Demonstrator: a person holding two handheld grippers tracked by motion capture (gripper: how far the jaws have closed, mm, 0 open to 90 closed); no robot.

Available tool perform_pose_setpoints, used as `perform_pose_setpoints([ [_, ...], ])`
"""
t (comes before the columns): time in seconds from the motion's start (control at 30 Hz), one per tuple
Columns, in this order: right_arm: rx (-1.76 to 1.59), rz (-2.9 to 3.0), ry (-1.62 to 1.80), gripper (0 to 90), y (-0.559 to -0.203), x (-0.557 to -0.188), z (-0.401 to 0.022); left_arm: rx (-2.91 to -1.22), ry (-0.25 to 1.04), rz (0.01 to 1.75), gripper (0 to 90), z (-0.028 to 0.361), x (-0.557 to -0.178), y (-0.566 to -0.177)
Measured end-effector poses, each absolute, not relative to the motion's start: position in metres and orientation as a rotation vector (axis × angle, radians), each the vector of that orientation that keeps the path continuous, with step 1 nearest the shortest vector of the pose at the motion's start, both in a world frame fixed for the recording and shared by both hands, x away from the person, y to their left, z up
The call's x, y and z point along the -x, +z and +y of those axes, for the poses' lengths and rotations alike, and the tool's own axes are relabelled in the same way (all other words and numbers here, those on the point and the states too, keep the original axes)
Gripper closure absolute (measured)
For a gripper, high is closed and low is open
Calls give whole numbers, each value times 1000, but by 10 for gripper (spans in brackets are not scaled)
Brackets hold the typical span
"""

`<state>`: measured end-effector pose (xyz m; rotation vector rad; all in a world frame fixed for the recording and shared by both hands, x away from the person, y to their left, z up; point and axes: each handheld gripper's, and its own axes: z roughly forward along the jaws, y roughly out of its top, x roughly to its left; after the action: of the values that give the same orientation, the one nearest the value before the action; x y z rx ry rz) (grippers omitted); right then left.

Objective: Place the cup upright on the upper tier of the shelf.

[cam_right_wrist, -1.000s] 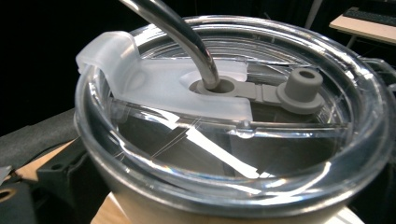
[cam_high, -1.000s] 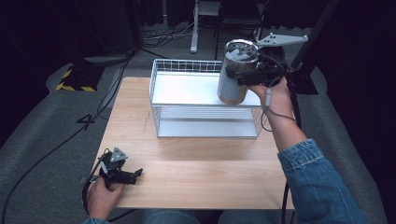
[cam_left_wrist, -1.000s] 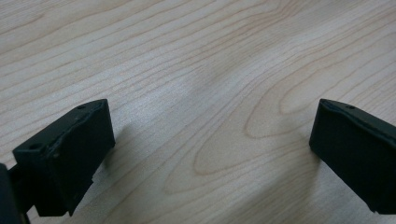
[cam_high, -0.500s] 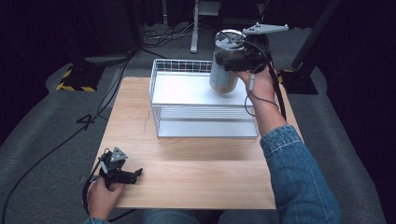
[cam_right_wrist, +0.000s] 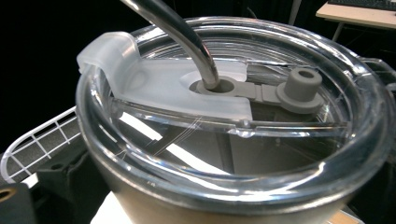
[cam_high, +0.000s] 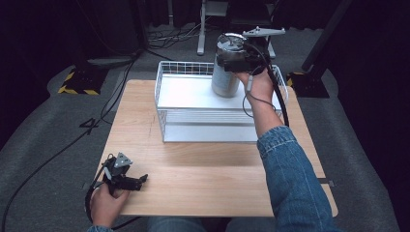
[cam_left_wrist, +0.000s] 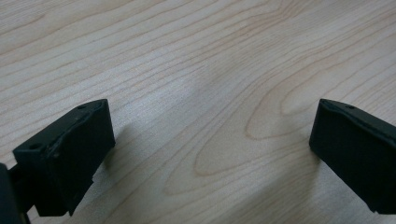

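A steel tumbler [cam_high: 224, 79] with a clear lid [cam_right_wrist: 233, 98] and a bent metal straw [cam_right_wrist: 187, 37] hangs upright over the back right part of the white wire basket [cam_high: 208, 131]. My right gripper [cam_high: 236, 59] is shut on the tumbler just below its rim. I cannot tell whether the tumbler's base touches the basket floor. My left gripper [cam_high: 137, 181] rests on the wooden table [cam_high: 217, 179] at the front left. In the left gripper view, the left gripper [cam_left_wrist: 210, 140] stands open, with bare wood between its jaws.
The basket's white rim [cam_right_wrist: 37, 140] shows behind the tumbler in the right gripper view. Beyond the table lie dark floor, cables [cam_high: 111, 96] and a yellow-black striped block [cam_high: 77, 79] at the back left. A stand base [cam_high: 203, 29] sits behind the basket.
My right gripper has carried the tumbler leftward from the basket's right edge to a spot farther over the basket. The left gripper has stayed still.
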<state>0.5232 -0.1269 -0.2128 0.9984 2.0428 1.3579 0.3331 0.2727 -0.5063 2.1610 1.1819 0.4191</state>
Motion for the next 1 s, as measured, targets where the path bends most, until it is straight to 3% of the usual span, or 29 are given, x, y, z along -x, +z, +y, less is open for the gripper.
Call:
perform_pose_setpoints([
  [1.0,-1002,2073,1335,34,-227,-529,-130,-2155,422,1185,4,272,-333,-507],
])
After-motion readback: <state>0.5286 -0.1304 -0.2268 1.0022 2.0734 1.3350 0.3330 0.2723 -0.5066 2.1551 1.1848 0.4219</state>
